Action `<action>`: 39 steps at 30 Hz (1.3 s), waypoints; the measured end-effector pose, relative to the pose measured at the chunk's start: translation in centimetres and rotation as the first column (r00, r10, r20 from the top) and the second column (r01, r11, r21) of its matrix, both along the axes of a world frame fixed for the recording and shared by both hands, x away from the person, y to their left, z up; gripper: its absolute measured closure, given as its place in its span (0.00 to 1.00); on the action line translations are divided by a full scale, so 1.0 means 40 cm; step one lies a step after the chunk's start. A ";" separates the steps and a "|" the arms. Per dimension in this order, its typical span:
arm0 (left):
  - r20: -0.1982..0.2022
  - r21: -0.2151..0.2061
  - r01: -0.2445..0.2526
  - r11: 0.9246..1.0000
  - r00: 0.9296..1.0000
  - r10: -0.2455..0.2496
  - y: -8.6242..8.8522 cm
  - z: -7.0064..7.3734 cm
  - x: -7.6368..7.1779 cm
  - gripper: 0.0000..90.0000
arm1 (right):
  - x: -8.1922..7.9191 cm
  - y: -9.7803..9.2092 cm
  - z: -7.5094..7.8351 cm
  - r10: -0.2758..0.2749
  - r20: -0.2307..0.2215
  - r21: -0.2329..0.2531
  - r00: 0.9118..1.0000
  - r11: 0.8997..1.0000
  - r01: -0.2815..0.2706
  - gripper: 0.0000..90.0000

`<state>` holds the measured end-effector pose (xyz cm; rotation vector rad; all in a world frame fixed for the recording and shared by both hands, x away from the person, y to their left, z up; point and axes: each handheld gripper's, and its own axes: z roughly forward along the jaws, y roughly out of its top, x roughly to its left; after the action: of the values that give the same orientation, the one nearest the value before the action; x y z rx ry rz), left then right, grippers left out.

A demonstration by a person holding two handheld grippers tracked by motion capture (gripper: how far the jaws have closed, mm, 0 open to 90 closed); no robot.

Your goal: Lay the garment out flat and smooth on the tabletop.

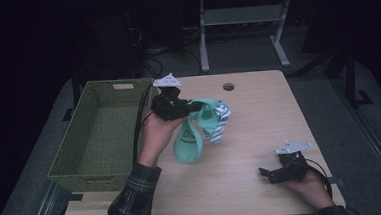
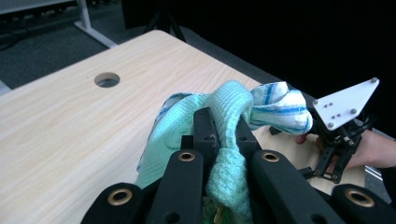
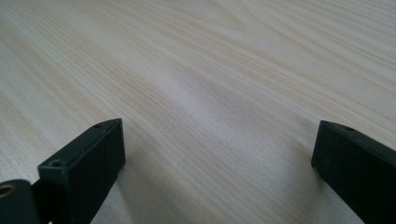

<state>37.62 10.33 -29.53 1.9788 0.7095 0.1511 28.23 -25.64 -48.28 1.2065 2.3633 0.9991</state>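
Left tool (image 1: pixel 194 106) clamped on green cloth (image 1: pixel 188 137), long axis hanging down; right tool (image 1: pixel 267 175) jaws apart

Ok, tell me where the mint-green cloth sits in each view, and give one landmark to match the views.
High view: the mint-green cloth hangs centre-left, clamped by the left hand-held gripper above the table, right of the green basket.
Left gripper view: lower centre, pinched between the jaws.
Right gripper view: not in it.
Shared landmark: the light wood table.
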 end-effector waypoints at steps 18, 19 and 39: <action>-0.069 0.052 0.047 0.998 0.997 -0.043 -0.142 -0.125 0.008 0.94 | 0.000 0.000 0.000 0.000 -0.001 0.000 1.000 1.000 0.000 0.03; -0.074 0.051 0.047 0.998 0.996 -0.043 -0.149 -0.134 0.009 0.94 | 0.000 0.001 0.000 0.000 -0.001 0.002 1.000 1.000 0.000 0.03; -0.133 0.174 0.070 0.982 0.990 -0.047 -0.219 -0.313 0.037 0.93 | -0.001 0.001 0.000 0.004 0.000 0.003 1.000 1.000 -0.004 0.03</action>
<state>39.11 1.57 -42.04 2.1943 0.7401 0.0538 28.20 -25.59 -48.28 1.2032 2.3666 1.0046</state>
